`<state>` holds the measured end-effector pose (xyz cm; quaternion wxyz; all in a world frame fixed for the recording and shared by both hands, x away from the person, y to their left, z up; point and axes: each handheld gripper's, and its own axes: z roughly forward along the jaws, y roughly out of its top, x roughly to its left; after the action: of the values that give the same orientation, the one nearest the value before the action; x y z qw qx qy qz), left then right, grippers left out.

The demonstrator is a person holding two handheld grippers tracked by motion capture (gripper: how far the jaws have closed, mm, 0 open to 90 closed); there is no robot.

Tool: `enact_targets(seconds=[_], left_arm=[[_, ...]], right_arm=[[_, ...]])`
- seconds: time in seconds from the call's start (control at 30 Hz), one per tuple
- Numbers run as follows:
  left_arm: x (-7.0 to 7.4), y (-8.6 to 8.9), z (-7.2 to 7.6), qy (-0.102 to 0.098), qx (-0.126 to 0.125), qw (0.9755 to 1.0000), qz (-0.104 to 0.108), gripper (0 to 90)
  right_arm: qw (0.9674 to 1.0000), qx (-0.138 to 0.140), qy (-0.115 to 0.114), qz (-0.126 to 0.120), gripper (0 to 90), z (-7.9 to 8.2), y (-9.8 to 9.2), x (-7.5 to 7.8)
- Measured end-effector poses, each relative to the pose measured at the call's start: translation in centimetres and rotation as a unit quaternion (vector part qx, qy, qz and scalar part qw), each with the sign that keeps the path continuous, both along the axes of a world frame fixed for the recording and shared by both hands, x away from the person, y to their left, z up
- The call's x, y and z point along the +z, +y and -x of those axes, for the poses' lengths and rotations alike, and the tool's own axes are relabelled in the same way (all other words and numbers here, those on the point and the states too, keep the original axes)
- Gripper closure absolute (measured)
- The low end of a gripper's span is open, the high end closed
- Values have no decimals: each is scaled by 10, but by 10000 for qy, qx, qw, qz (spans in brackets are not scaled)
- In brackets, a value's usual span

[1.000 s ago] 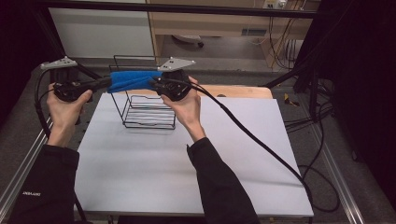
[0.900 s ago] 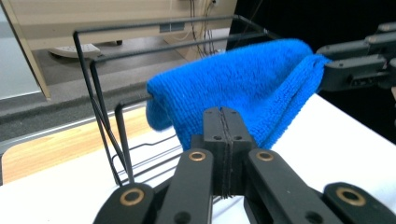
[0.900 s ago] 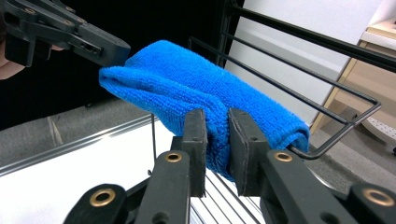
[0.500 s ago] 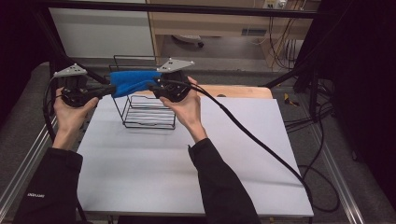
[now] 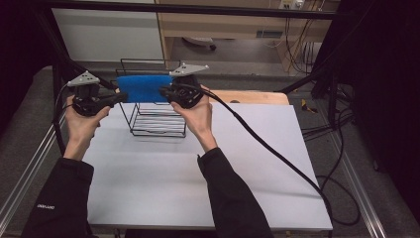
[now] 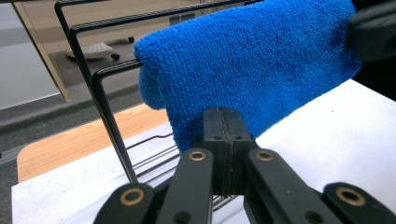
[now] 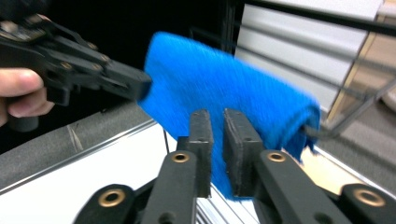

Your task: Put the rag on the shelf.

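A blue cloth lies draped over the top rail of a black wire rack at the back of the white table. My left gripper is at the cloth's left end, jaws pressed together at its edge. In the right gripper view its tip meets the cloth's corner. My right gripper is at the right end. Its jaws have just been closing and stand a narrow slit apart, with the cloth's hanging edge in the slit.
A wooden board lies behind the table at the right. The right gripper's cable trails across the table to the front right. Metal frame rails run along the table's left side. The rack's upright wires stand close to the left jaws.
The cloth, held slanted above the rack a second ago, now lies level over the top rail. The left hand has come down and in toward the rack. The right hand stayed put.
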<state>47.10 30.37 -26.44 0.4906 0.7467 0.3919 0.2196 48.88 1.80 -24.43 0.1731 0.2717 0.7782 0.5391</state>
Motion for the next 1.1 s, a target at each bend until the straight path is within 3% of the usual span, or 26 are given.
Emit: enact_targets(seconds=[0.1,0.27,0.47,0.77,1.1], left_arm=[[-3,0,-1,-12,5,10000,-11,897],[-8,-2,-2,16,-3,10000,-24,897],[-8,0,4,15,-28,10000,-31,847],[-8,6,19,75,-61,9999,-80,601],[-21,1,34,162,-155,9997,-140,351]], right_arm=[[9999,-74,128,34,855,-4,-1,-10],[9998,-109,157,92,847,-7,0,-20],[10000,-33,32,24,739,-3,-3,-16],[10000,-16,29,-81,490,11,-25,-3],[9997,-150,102,-147,235,28,-65,3]])
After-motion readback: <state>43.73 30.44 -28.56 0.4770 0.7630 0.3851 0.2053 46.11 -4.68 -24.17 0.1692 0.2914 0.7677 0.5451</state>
